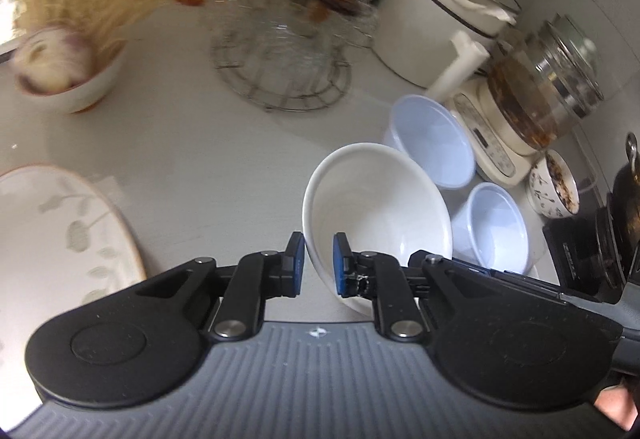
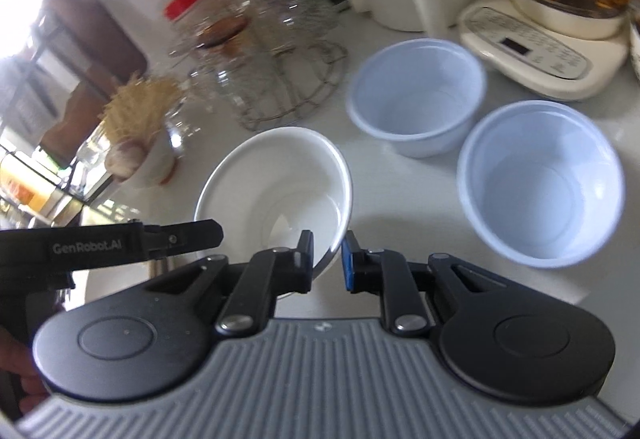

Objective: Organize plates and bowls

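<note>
Plate [image 1: 60, 231] with leaf pattern appears only in left wrist view.

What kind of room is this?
Most likely a kitchen, on a crowded countertop. You can see a white cooker pot, an electric glass kettle with something brewing on its button-covered base, and empty bowls such as the white bowl.

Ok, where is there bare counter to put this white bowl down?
The open patch lies between the leaf-patterned plate, the wire rack and the white bowl. Right of it is crowded: two pale blue bowls, then the kettle base behind them.
</note>
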The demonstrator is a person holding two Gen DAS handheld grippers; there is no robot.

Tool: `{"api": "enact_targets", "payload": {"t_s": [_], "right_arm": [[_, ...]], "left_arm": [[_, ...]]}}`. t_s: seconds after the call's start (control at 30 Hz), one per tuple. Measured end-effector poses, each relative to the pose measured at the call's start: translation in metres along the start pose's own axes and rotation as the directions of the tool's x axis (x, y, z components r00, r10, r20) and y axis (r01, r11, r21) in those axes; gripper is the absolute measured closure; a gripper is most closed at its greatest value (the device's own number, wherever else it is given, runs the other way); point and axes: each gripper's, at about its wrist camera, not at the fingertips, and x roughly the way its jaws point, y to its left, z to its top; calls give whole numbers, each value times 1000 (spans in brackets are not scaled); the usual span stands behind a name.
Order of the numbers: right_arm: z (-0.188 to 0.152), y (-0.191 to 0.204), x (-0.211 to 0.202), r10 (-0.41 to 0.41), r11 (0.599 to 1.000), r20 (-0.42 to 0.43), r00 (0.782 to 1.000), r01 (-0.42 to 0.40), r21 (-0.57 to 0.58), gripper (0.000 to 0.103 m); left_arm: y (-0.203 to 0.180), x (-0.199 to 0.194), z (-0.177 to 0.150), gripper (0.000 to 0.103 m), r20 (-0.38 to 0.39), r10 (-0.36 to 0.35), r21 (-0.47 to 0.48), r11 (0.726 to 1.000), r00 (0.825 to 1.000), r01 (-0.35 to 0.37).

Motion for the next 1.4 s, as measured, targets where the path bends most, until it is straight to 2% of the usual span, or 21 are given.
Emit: {"api": "enact_targets", "payload": {"t_s": [0.37, 0.77, 1.0, 1.03, 1.1, 1.17, 1.4], "right_arm": [[-7, 29, 30, 11, 997, -70, 997, -16, -78, 85], [-12, 30, 41, 11, 998, -109, 994, -18, -64, 83], [-10, 34, 37, 15, 998, -88, 996, -20, -63, 83], [-9, 35, 35, 10, 998, -85, 996, -16, -65, 82], [-8, 36, 31, 8, 998, -70, 998, -13, -69, 73], [-9, 37, 24, 5, 997, -34, 999, -8, -77, 56], [-6, 40, -3, -17, 995, 56, 998, 23, -99, 55]], "left_arm": [[44, 2, -7, 85, -45, 43, -106, 993, 998, -47], [53, 18, -6, 85, -98, 81, -90, 992, 992, -90], [45, 16, -3, 82, -103, 112, -51, 992, 988, -118], [46, 15, -4, 77, -104, 110, -54, 992, 989, -116], [45, 11, -3, 71, -92, 110, -53, 992, 990, -115], [42, 5, -3, 67, -74, 123, -33, 992, 990, -126], [25, -20, 1, 67, -2, 121, 8, 993, 993, -121]]}}
